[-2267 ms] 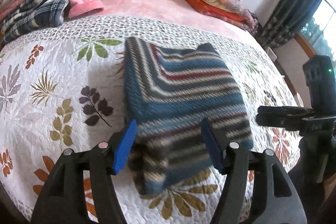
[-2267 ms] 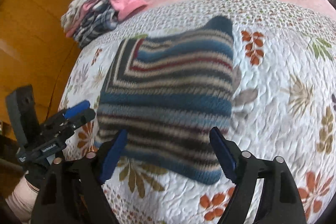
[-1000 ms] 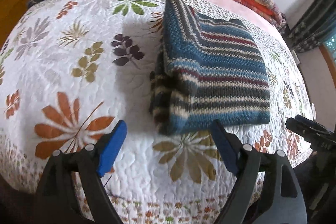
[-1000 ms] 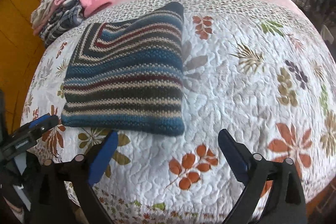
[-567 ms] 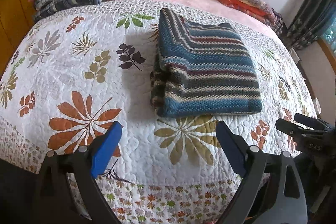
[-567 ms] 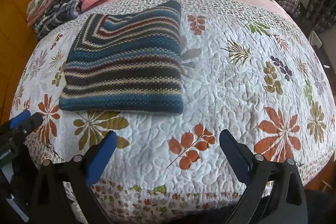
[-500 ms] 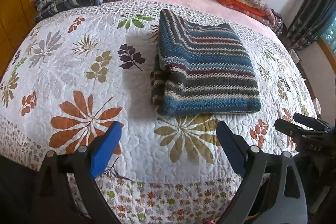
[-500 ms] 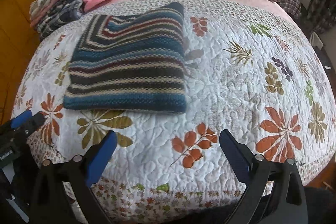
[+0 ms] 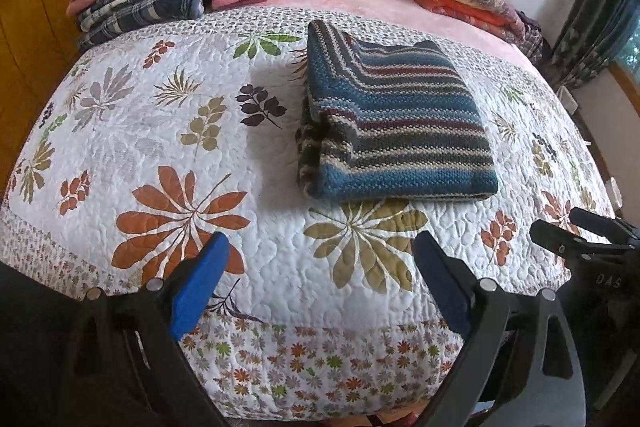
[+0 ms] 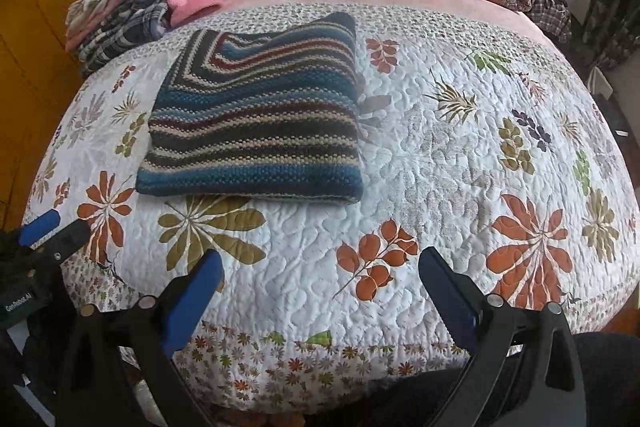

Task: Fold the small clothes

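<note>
Grippers (image 9: 318, 283) withdrawn from folded sweater (image 9: 394, 129)

The left claw (image 9: 320, 267) and the right claw (image 10: 320, 281) are both spread wide, blue-padded fingers (image 9: 198, 285) apart and gripping nothing, held side by side, level, pointing forward.

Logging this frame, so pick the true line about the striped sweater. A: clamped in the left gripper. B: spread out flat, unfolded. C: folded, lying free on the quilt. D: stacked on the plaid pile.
C: the striped sweater lies folded on the quilt, both grippers open and clear of it.
</note>
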The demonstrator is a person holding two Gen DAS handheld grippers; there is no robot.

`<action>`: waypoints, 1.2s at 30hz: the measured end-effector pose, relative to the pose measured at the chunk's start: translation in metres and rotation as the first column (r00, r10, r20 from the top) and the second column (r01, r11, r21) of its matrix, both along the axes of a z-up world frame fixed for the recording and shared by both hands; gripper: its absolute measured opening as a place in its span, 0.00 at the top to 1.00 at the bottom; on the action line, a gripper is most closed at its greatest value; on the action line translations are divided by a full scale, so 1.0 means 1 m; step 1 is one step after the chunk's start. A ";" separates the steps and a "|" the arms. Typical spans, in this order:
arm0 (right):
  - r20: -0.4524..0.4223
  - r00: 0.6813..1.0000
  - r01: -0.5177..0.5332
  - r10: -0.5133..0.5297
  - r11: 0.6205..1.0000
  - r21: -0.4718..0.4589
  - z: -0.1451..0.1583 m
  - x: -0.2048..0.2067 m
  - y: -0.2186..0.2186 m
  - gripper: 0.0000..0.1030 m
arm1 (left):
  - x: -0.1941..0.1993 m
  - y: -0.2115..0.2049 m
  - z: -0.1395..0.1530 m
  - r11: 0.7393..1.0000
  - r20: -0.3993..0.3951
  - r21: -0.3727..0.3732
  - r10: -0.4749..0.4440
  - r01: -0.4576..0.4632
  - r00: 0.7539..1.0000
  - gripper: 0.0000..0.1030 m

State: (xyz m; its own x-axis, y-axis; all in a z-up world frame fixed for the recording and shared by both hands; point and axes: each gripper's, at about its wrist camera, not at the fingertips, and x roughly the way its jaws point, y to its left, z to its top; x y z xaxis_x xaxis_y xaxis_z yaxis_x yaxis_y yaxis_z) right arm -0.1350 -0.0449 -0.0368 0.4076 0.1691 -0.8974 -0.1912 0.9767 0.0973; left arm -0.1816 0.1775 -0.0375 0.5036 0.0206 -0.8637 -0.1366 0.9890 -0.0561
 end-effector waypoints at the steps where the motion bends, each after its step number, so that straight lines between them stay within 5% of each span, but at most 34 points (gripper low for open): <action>1: 0.004 1.000 0.002 -0.002 1.000 -0.005 0.000 -0.002 0.000 0.04 | -0.001 -0.002 0.000 1.000 -0.001 0.009 0.001 -0.001 1.000 0.09; 26: 0.072 0.997 0.008 -0.004 0.999 -0.054 0.009 -0.018 0.004 0.04 | -0.008 -0.019 0.001 0.999 0.010 0.051 -0.008 0.008 1.000 0.09; 36: 0.051 0.999 0.006 -0.006 1.000 -0.004 0.009 -0.012 0.001 0.04 | -0.005 -0.028 -0.002 0.997 0.010 0.077 -0.024 0.023 1.000 0.09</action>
